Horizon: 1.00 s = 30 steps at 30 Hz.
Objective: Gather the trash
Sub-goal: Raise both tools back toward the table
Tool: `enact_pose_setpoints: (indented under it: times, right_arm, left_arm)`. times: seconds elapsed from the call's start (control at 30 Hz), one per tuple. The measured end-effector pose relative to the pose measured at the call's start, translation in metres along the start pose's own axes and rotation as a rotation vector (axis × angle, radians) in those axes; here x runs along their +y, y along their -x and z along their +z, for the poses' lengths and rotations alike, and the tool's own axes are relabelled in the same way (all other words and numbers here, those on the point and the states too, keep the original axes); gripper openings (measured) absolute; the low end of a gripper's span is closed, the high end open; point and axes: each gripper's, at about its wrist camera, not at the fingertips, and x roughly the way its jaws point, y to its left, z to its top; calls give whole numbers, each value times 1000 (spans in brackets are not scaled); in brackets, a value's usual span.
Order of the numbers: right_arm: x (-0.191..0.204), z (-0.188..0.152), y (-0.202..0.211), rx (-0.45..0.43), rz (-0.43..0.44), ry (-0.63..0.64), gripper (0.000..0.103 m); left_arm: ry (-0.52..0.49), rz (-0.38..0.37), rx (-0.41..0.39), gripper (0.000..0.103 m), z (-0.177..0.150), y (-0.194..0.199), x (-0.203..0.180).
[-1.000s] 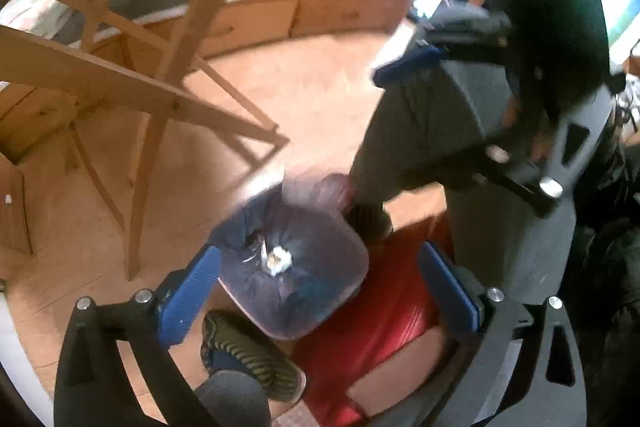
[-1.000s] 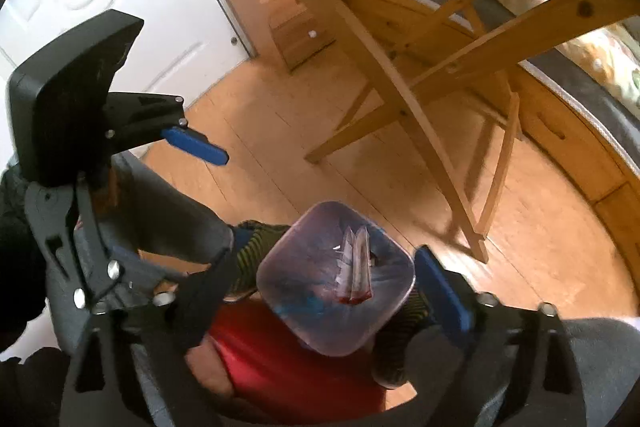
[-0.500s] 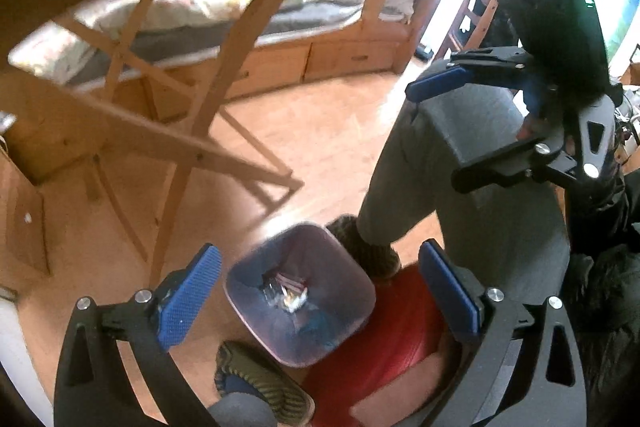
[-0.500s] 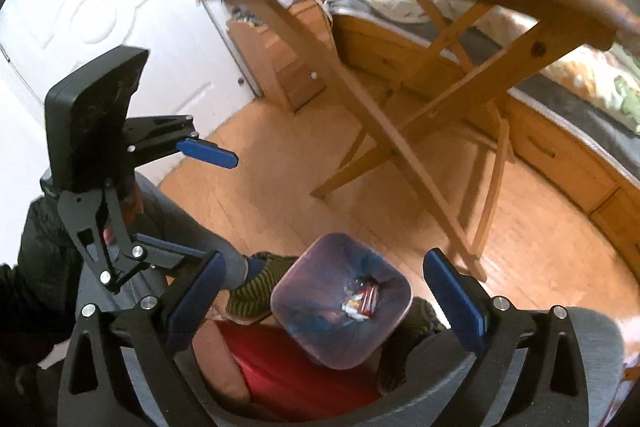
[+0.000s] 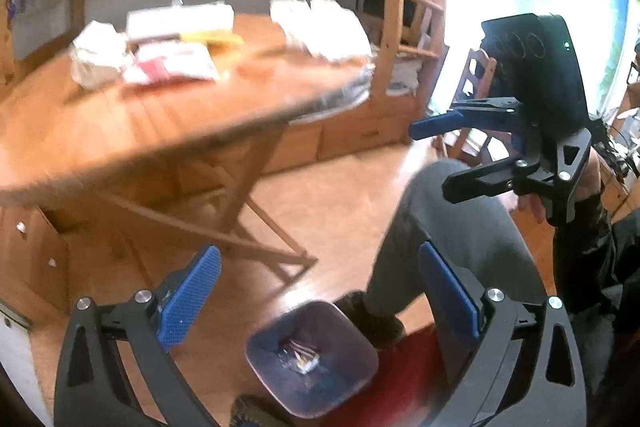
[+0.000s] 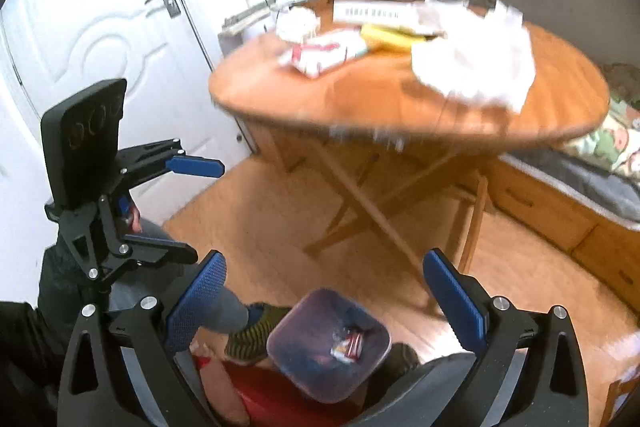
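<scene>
Wooden table (image 6: pixel 380 99) strewn with wrappers (image 6: pixel 476 67), bin (image 6: pixel 328 347) on floor (image 6: pixel 280 211)

A home bedroom: wooden bunk bed (image 5: pixel 394 7), patterned bedding (image 6: pixel 612 143), panelled door (image 6: pixel 96 39).

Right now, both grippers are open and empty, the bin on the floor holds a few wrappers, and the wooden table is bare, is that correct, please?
Not quite: the table is not bare. The right wrist view shows crumpled white paper, a red-and-white packet and a flat box on it. The rest holds: the left gripper and right gripper are open and empty, and the bin on the floor holds a few wrappers.
</scene>
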Motion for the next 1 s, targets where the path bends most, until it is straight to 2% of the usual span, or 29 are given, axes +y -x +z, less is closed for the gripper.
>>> enact_pose_setpoints:
  times: [0.3, 0.47, 0.6, 0.67, 1.0]
  right_arm:
    - [-4, 38, 34, -128, -20, 1, 100]
    - [-12, 53, 50, -189, -64, -17, 100]
    - [-23, 64, 50, -214, -112, -32, 100]
    - [-31, 68, 48, -218, -112, -48, 100]
    - [-60, 92, 12, -175, -190, -65, 100]
  left_arm:
    - [15, 83, -126, 98, 45, 30, 14]
    - [39, 133, -169, 98, 64, 39, 31]
    - [65, 203, -163, 98, 77, 38, 51]
    - [84, 210, -171, 98, 82, 37, 62]
    - [184, 302, -141, 98, 110, 14, 121]
